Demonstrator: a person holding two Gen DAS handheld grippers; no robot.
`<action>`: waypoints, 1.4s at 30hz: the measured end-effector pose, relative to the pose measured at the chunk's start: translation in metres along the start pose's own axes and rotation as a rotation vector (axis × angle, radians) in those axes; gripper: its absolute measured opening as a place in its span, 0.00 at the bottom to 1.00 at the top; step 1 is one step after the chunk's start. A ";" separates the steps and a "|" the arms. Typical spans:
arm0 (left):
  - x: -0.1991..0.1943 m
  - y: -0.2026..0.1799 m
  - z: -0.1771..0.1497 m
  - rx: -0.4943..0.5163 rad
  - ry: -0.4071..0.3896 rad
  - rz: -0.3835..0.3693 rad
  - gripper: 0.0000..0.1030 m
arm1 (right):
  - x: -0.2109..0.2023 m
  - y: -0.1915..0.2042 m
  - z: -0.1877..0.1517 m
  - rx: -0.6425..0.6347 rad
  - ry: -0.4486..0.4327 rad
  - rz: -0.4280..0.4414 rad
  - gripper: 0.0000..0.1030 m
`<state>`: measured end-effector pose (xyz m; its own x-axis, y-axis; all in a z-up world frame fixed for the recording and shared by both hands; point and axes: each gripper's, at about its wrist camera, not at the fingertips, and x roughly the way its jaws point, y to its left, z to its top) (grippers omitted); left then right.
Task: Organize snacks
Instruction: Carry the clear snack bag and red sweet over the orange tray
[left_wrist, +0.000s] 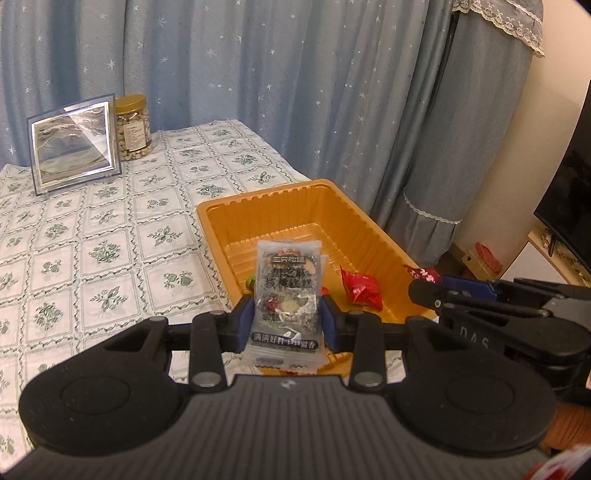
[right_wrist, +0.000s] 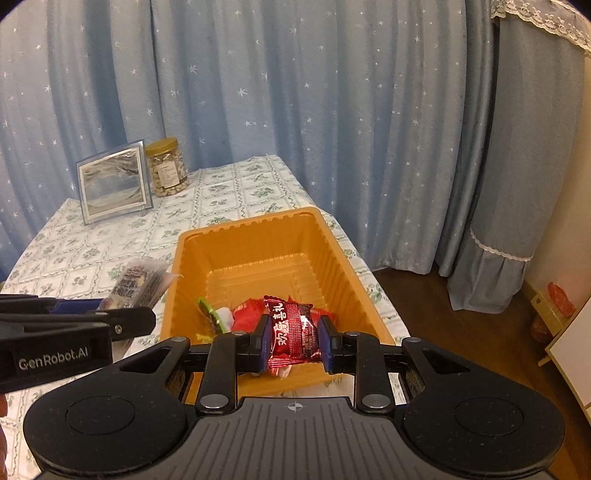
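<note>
In the left wrist view my left gripper (left_wrist: 287, 300) is shut on a clear grey snack packet (left_wrist: 288, 269) with dark lettering, held upright over the near left edge of the orange tray (left_wrist: 295, 201). A red wrapped sweet (left_wrist: 360, 290) lies inside the tray. My right gripper (right_wrist: 293, 319) is shut on a shiny red snack packet (right_wrist: 291, 334) above the tray's (right_wrist: 258, 229) near end. Below it in the tray lie a green wrapped piece (right_wrist: 208, 314) and another red packet (right_wrist: 246, 309). Each gripper shows side-on in the other's view: the right (left_wrist: 419, 291), the left (right_wrist: 146, 320) with its grey packet (right_wrist: 135, 282).
The tray sits on a table with a green-patterned white cloth (left_wrist: 92, 240). A framed picture (left_wrist: 72, 146) and a gold-lidded jar of nuts (left_wrist: 133, 127) stand at the far left. Blue star curtains (right_wrist: 295, 110) hang behind. A dark screen (left_wrist: 569, 192) and wooden floor (right_wrist: 424, 306) lie to the right.
</note>
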<state>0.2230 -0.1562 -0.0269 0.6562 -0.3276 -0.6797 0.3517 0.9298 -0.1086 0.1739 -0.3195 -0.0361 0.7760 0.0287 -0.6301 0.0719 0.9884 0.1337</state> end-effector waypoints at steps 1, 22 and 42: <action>0.003 0.001 0.002 0.000 0.001 -0.001 0.34 | 0.003 0.000 0.002 -0.001 0.000 0.000 0.26; 0.066 0.023 0.044 0.002 0.009 0.002 0.34 | 0.069 -0.014 0.038 -0.019 0.010 0.005 0.26; 0.113 0.022 0.064 0.026 0.004 -0.028 0.37 | 0.100 -0.021 0.041 -0.011 0.042 0.000 0.26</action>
<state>0.3474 -0.1837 -0.0599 0.6436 -0.3525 -0.6794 0.3867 0.9158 -0.1088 0.2759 -0.3433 -0.0711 0.7488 0.0353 -0.6619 0.0645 0.9900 0.1257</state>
